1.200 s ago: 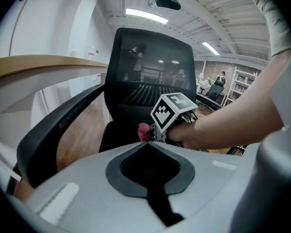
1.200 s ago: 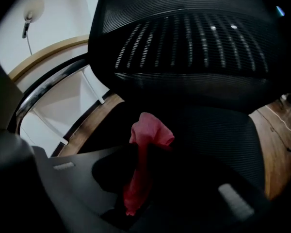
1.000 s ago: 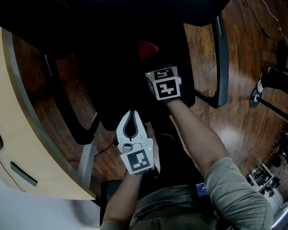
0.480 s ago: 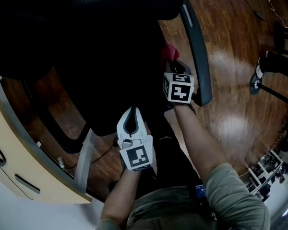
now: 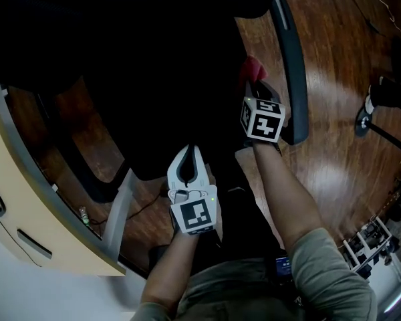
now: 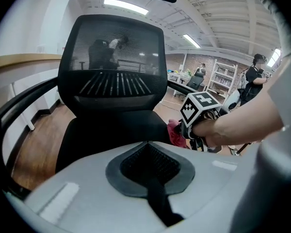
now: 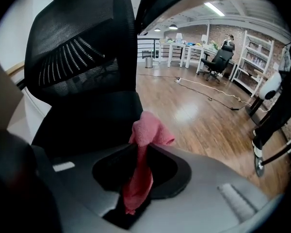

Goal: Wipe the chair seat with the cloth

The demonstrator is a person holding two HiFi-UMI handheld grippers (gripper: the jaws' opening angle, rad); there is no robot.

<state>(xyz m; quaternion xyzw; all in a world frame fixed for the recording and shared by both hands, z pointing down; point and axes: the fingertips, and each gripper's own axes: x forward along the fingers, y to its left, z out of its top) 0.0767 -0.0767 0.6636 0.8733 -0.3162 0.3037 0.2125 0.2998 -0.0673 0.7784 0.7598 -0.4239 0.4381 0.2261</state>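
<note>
The black chair seat (image 5: 167,85) fills the middle of the head view, with the mesh backrest (image 6: 111,67) behind it. My right gripper (image 5: 255,84) is shut on a pink cloth (image 5: 253,65) at the seat's right edge, beside the right armrest (image 5: 291,52). In the right gripper view the cloth (image 7: 144,132) hangs pinched between the jaws, its bunched end past the tips. My left gripper (image 5: 189,151) is at the seat's front edge, shut and with nothing in it. The left gripper view looks over the seat (image 6: 106,130) toward the cloth (image 6: 174,132).
A beige desk (image 5: 27,199) curves along the left, close to the chair's left armrest (image 5: 80,159). Wooden floor (image 5: 334,132) lies to the right, with a black stand base (image 5: 387,105) on it. People and shelving stand far back in the room.
My right gripper has carried the cloth rightward across the seat to its right edge by the armrest. The left gripper has shifted slightly toward the seat's front.
</note>
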